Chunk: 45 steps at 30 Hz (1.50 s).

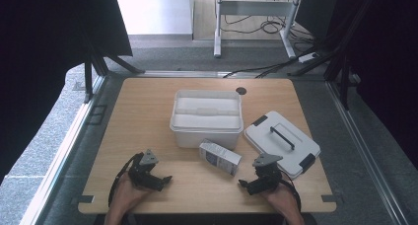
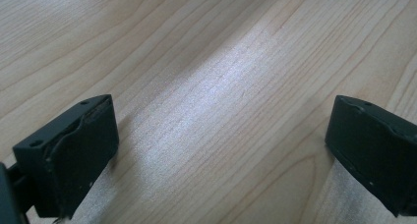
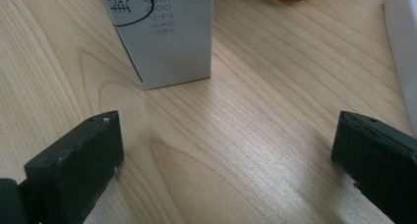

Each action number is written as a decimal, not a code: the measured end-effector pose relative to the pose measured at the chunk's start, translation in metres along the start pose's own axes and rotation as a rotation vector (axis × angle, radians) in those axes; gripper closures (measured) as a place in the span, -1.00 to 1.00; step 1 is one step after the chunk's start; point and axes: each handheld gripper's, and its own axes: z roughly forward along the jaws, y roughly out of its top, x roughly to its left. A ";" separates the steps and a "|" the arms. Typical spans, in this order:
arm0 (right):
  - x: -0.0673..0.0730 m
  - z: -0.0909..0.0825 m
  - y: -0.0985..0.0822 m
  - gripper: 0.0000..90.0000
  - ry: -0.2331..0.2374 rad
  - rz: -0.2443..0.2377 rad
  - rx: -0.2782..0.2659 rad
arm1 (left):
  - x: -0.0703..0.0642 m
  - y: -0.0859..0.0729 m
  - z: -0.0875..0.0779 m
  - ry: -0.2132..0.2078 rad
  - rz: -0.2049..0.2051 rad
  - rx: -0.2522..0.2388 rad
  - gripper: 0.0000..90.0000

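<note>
A small grey-white carton [image 1: 220, 157] lies on its side on the wooden table [image 1: 148, 116], just in front of an open white plastic bin [image 1: 207, 117]. The bin's white lid [image 1: 282, 143] with a black handle lies flat to the right. My left gripper [image 1: 161, 181] rests near the front left edge, jaws wide apart over bare wood [image 2: 216, 121]. My right gripper [image 1: 246, 184] sits front right, open, a short way from the carton's end [image 3: 167, 37], with the lid's edge [image 3: 403, 52] at its right.
The table's front edge is close under both hands. A round cable hole [image 1: 241, 91] sits behind the bin. Beyond the table are dark curtains, a metal stand [image 1: 256, 18] and cables on the carpet.
</note>
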 end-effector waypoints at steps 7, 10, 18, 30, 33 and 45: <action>0.000 0.000 0.000 -1.00 -0.003 0.003 -0.001 | 0.000 0.000 0.000 -0.003 0.001 -0.001 -1.00; 0.000 0.000 0.000 -1.00 -0.004 0.004 0.000 | 0.000 0.001 0.001 -0.007 0.004 -0.002 -1.00; 0.001 0.000 0.000 -1.00 -0.006 0.007 0.000 | 0.001 0.002 0.001 -0.007 0.006 -0.001 -1.00; 0.001 -0.001 0.004 -1.00 -0.001 0.008 0.040 | 0.001 0.002 0.001 -0.007 0.006 -0.001 -1.00; 0.001 -0.003 0.008 -0.99 0.008 0.013 0.047 | 0.001 0.002 0.001 -0.007 0.006 -0.001 -1.00; 0.005 -0.018 0.053 -0.95 0.080 -0.048 0.099 | 0.001 0.002 0.001 -0.007 0.006 -0.001 -1.00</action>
